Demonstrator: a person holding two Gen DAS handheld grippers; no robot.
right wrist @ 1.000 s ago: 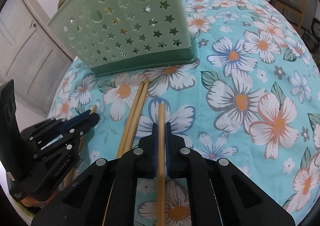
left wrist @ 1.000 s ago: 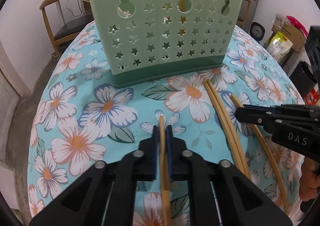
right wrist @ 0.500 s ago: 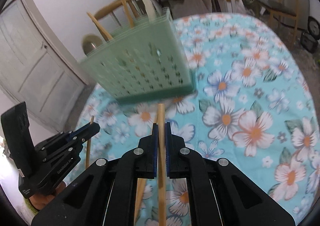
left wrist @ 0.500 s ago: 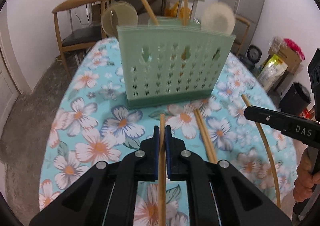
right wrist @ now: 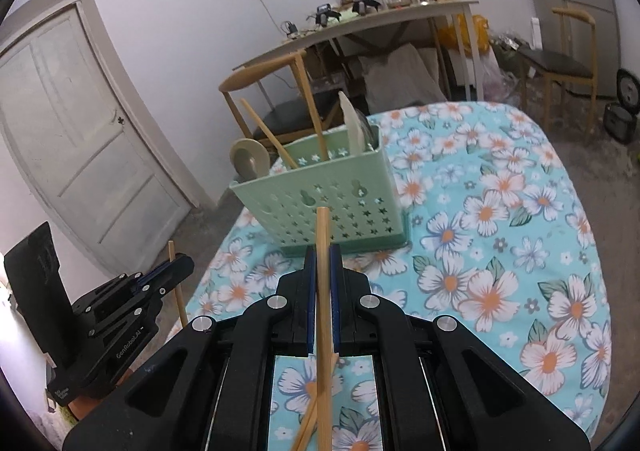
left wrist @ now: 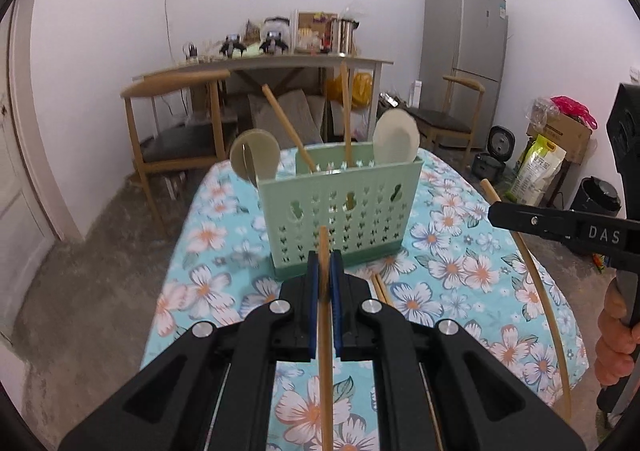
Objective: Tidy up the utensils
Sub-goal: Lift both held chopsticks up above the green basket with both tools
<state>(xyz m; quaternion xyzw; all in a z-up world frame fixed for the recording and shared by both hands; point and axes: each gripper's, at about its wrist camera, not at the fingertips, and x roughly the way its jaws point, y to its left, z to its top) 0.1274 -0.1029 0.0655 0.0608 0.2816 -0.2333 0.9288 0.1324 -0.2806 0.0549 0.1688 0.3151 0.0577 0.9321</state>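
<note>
A green star-punched utensil basket (left wrist: 340,207) (right wrist: 320,207) stands on the floral table, holding two chopsticks and two pale spoons. My left gripper (left wrist: 324,263) is shut on a wooden chopstick (left wrist: 325,331), held above the table in front of the basket. My right gripper (right wrist: 322,255) is shut on another chopstick (right wrist: 323,315), also raised and short of the basket. In the left wrist view the right gripper (left wrist: 496,213) shows at right with its chopstick (left wrist: 536,291). Two more chopsticks (left wrist: 380,291) lie on the cloth.
The round table has a blue floral cloth (right wrist: 500,251). Wooden chairs (left wrist: 172,131) stand behind it, with a cluttered side table (left wrist: 280,59), a fridge (left wrist: 460,51) and bags on the floor at the right. A door (right wrist: 80,139) is at the left.
Both grippers have lifted up and back from the table, each carrying its chopstick. The basket now looks smaller and farther, and its contents show above the rim.
</note>
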